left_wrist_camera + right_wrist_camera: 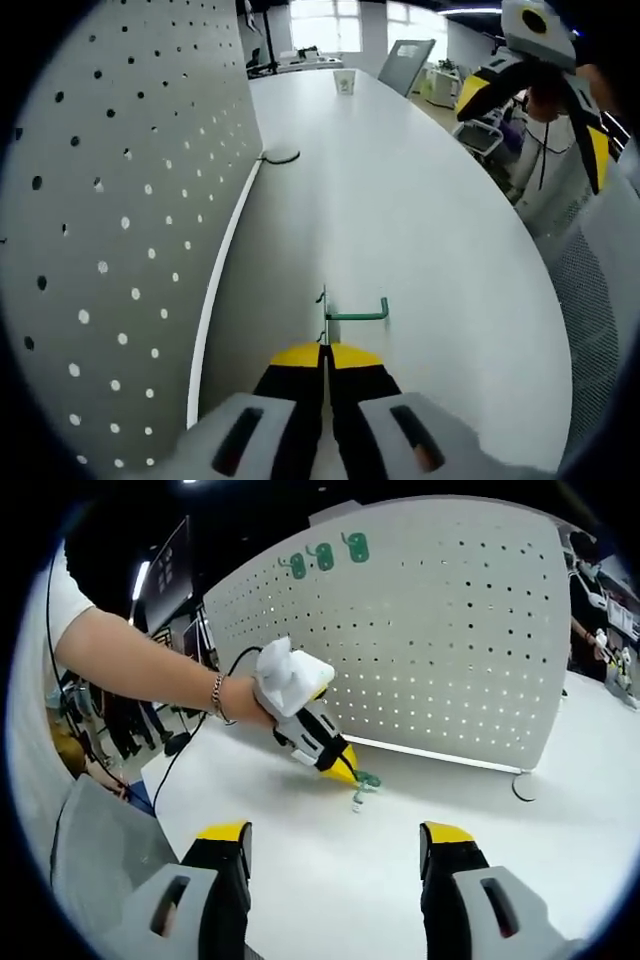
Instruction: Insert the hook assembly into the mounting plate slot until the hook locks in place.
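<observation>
Your left hand-held gripper (325, 352) is clenched on the green hook assembly (352, 314), holding it low over the white surface (420, 220), just in front of the pegboard mounting plate (130, 200); the hook's arm juts sideways, away from the plate. This grasp by the base likely leaves the insertion end free for a slot. Your right hand-held gripper (335, 855) is released, jaws wide apart, hanging back from the plate, probably to keep hook and plate in sight. Three green hooks (322, 557) already hang near the plate's top edge.
</observation>
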